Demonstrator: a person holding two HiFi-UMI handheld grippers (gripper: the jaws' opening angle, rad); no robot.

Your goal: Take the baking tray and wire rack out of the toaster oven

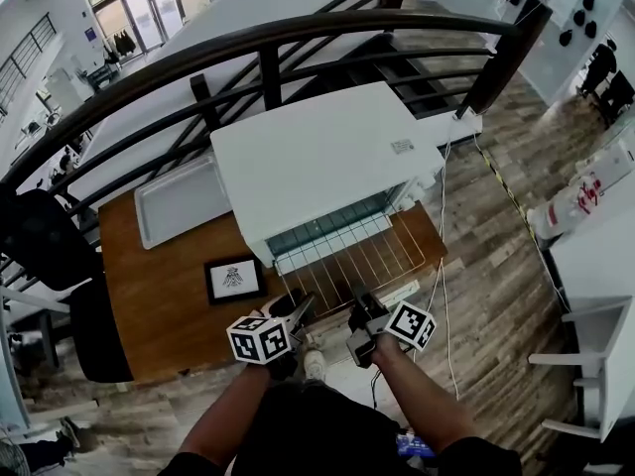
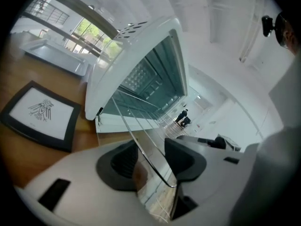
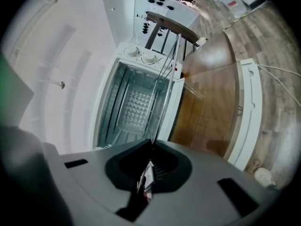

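While the right tool [image 3: 149, 171] is clamping the wire rack [image 1: 352, 266] jutting from the toaster oven's [image 1: 317, 157] 6 o'clock, the left tool [image 2: 150, 161] is straddling its front wire, jaws apart, and should be gripping before pulling level.

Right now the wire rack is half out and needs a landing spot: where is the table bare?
Bare wood lies on the table's left front, bordered by the baking tray behind and the framed picture on its right. In front of the toaster oven it is crowded: the open door with the wire rack over it.
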